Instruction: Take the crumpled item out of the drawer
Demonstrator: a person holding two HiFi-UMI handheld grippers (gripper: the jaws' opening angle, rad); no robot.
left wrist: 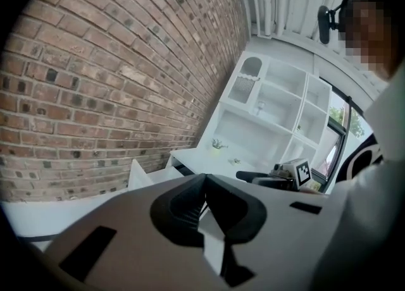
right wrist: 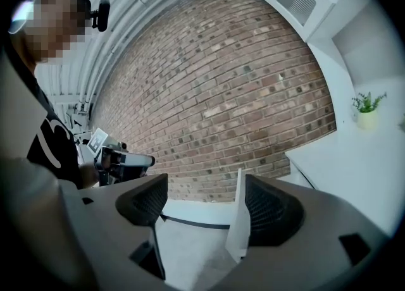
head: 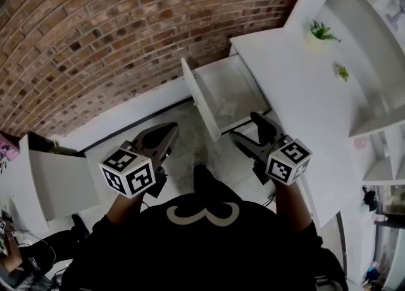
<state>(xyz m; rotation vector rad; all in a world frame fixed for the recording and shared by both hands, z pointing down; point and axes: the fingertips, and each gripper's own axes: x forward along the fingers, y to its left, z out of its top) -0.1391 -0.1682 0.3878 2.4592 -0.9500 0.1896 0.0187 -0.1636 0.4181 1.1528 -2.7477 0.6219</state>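
Observation:
The white drawer (head: 201, 103) stands pulled out of the desk, below the brick wall. A small crumpled white item (head: 228, 109) lies on its floor. In the head view my right gripper (head: 248, 128) is open and empty, its tips just short of the drawer's near corner. My left gripper (head: 168, 131) is shut on nothing, hanging over the floor left of the drawer front. In the right gripper view the drawer front (right wrist: 238, 220) shows edge-on between the open jaws of the right gripper (right wrist: 205, 202). The left gripper view shows the left gripper (left wrist: 204, 187) with its pads pressed together, and the drawer (left wrist: 150, 173) beyond.
The white desk (head: 304, 87) carries a small potted plant (head: 320, 31) and a green sprig (head: 342, 71), with white shelves (head: 373, 43) behind. A white cabinet (head: 57, 182) stands at the left. The person's shoe (head: 202, 173) rests on the grey floor (head: 190, 150).

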